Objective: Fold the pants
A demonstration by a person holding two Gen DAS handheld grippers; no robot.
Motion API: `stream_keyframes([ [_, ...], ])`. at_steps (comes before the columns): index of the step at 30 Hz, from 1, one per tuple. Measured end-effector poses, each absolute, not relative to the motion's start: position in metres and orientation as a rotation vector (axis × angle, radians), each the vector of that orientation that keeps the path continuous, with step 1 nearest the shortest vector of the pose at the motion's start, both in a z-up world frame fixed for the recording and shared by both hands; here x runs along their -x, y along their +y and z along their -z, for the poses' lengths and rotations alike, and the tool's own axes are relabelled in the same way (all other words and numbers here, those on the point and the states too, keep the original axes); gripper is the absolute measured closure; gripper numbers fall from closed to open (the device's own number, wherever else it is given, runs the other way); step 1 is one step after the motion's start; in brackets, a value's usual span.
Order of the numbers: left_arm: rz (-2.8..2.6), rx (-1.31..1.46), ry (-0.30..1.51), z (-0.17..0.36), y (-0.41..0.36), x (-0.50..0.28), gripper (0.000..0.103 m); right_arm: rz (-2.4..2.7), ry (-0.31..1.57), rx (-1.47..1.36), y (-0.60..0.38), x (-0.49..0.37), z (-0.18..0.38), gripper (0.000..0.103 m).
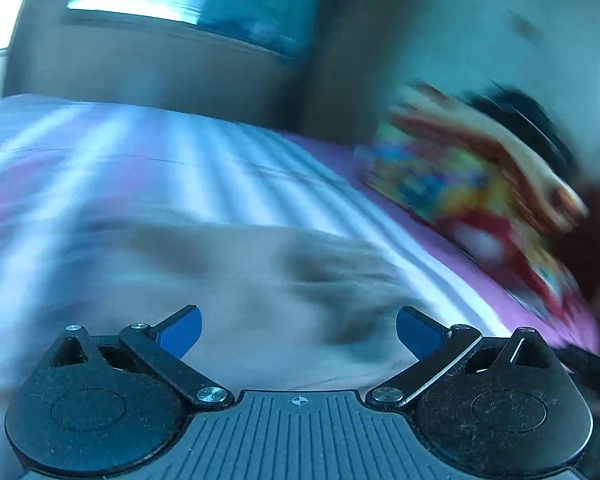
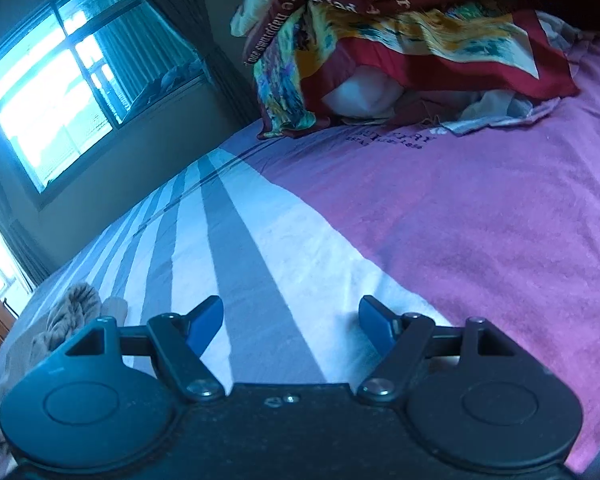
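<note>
Left wrist view heavily motion-blurred, blue-tinted. Right wrist view sharp; daylight glares through window (image 2: pixel 56 92). Fisheye bends edges.

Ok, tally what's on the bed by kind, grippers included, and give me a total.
Pants, tan, crumpled: 1
Bedspread, pink with grey and white stripes: 1
Heaps of multicoloured bedding at the far end: 1
Grippers, both with jaws apart and nothing held: 2, left gripper and right gripper
Total: 5

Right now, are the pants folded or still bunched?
Bunched, not folded. The tan pants lie in a crumpled heap on the striped sheet; left gripper hangs open over them, right gripper open too.
</note>
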State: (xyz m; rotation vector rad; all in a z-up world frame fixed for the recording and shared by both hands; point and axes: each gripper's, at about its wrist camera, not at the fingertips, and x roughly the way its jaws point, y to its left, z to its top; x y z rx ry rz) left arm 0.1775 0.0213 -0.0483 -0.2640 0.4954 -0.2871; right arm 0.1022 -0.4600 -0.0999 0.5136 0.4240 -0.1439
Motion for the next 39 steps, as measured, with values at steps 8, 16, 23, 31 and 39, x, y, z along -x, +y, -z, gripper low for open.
stream_keyframes([
  [8,0.089,0.291,0.499,0.087,0.116,-0.109,0.003,0.050,0.449,-0.467,-0.421,-0.088,0.090,0.029],
  [16,0.114,0.151,0.562,0.102,0.104,-0.146,0.003,-0.127,0.490,-0.476,-0.357,-0.102,0.072,0.029],
  [23,0.050,0.159,0.531,0.116,0.104,-0.145,0.005,-0.289,0.558,-0.502,-0.300,-0.141,0.062,0.029],
  [31,0.072,0.092,0.557,0.112,0.102,-0.144,0.009,-0.252,0.654,-0.601,-0.277,-0.180,0.078,0.029],
  [39,0.088,0.031,0.539,0.108,0.092,-0.146,0.009,-0.245,0.654,-0.600,-0.271,-0.178,0.079,0.029],
])
